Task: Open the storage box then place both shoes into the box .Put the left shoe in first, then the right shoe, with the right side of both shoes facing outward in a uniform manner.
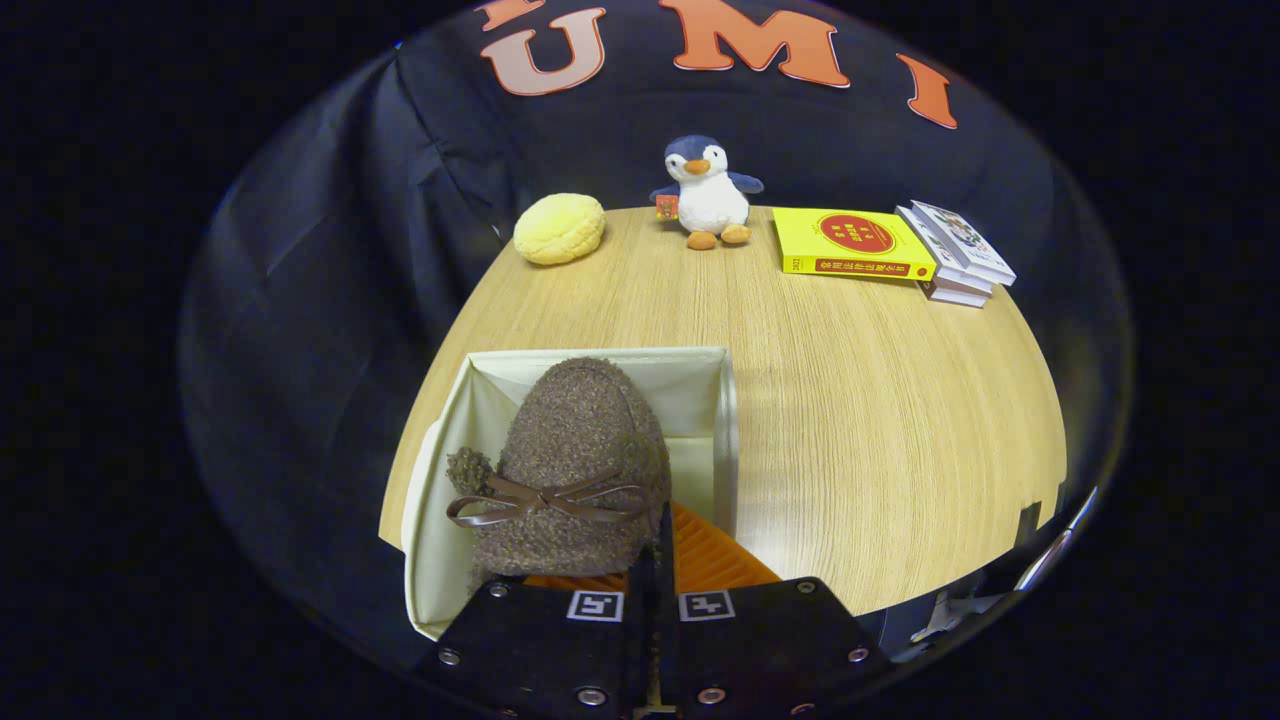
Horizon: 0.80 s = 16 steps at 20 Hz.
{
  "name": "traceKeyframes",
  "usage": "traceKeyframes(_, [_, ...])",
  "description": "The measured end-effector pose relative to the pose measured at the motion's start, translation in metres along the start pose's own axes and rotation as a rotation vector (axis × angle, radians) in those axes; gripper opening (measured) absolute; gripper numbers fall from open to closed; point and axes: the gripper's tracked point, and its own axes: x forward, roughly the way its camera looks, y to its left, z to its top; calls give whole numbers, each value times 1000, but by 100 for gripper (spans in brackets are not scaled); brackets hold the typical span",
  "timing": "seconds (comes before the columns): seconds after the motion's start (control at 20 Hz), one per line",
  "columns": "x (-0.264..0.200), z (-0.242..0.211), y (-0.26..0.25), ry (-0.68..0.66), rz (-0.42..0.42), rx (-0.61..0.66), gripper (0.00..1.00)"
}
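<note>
Wooden table was seen under the box; the gripper, fingers pinched together on the shoe, should be lowered squarely inside.

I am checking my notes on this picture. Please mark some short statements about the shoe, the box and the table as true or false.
1. The brown shoe is held over the open storage box. True.
2. The hand-held gripper is wide open. False: its fingers are closed together, gripping the shoe's edge.
3. A toy penguin stands at the far side of the table. True.
4. The yellow book lies inside the box. False: it lies on the table beside a stack of books.
</note>
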Motion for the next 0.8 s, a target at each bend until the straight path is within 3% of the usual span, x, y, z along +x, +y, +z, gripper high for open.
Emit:
traceKeyframes(0.1, [6, -8, -3, 20, -42, -17, 8])
traceKeyframes(0.4, [-10, -19, 9, 49, 66, -34, 30])
traceKeyframes(0.6, [-45, 4, -11, -24, 147, -20, 31])
traceKeyframes(0.8, [-71, 37, -54, -179, 166, -33, 43])
